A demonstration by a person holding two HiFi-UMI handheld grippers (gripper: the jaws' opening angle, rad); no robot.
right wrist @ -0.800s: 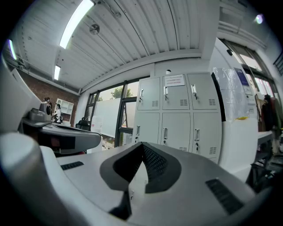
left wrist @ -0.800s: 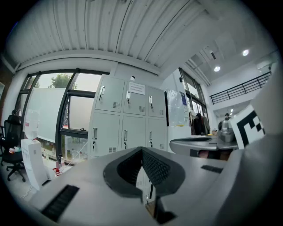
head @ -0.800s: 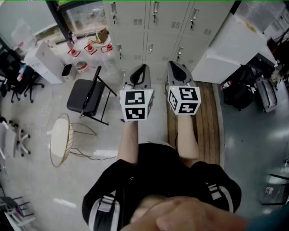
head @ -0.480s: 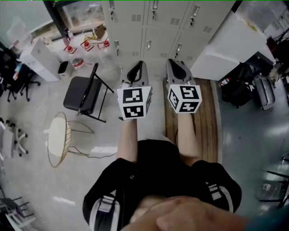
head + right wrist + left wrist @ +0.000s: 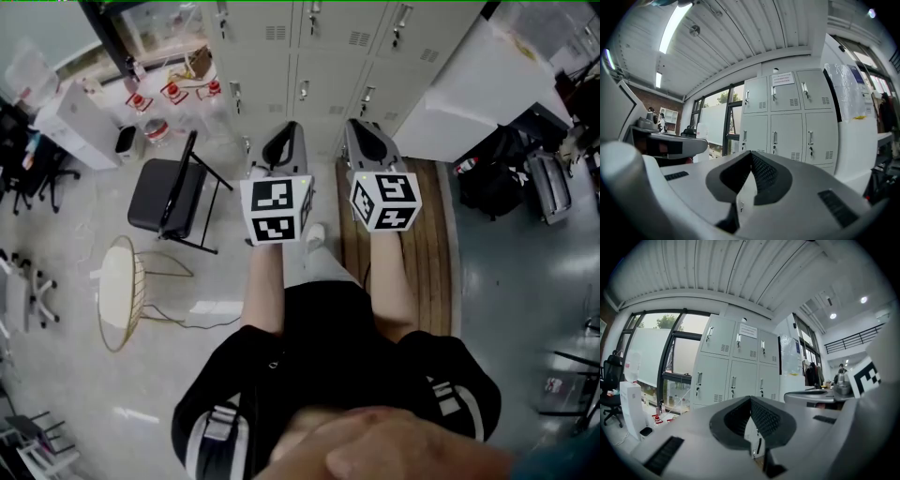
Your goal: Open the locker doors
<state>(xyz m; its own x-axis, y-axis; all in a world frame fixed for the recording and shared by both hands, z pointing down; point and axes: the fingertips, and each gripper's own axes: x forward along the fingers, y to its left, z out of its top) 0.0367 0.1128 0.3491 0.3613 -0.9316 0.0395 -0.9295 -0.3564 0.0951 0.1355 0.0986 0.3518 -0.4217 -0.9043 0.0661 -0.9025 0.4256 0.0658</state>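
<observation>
A bank of pale grey lockers (image 5: 309, 56) stands ahead, all doors closed, each with a small upright handle. I see the same lockers in the left gripper view (image 5: 733, 366) and the right gripper view (image 5: 787, 117), still some way off. My left gripper (image 5: 284, 148) and right gripper (image 5: 366, 141) are held level side by side, pointing at the lockers and touching nothing. Both are shut, with the jaw tips meeting and nothing between them, in the left gripper view (image 5: 751, 399) and the right gripper view (image 5: 751, 153).
A black folding chair (image 5: 164, 197) and a round wire stool (image 5: 117, 286) stand on the floor at left. Bottles (image 5: 155, 98) and a white box (image 5: 80, 117) sit left of the lockers. A white cabinet (image 5: 469, 94) flanks them at right, with a wooden platform (image 5: 436, 253) below.
The lockers and the chair have slid slightly up and left in the head view. A shoe has appeared between the arms. Both grippers stay shut, side by side.
</observation>
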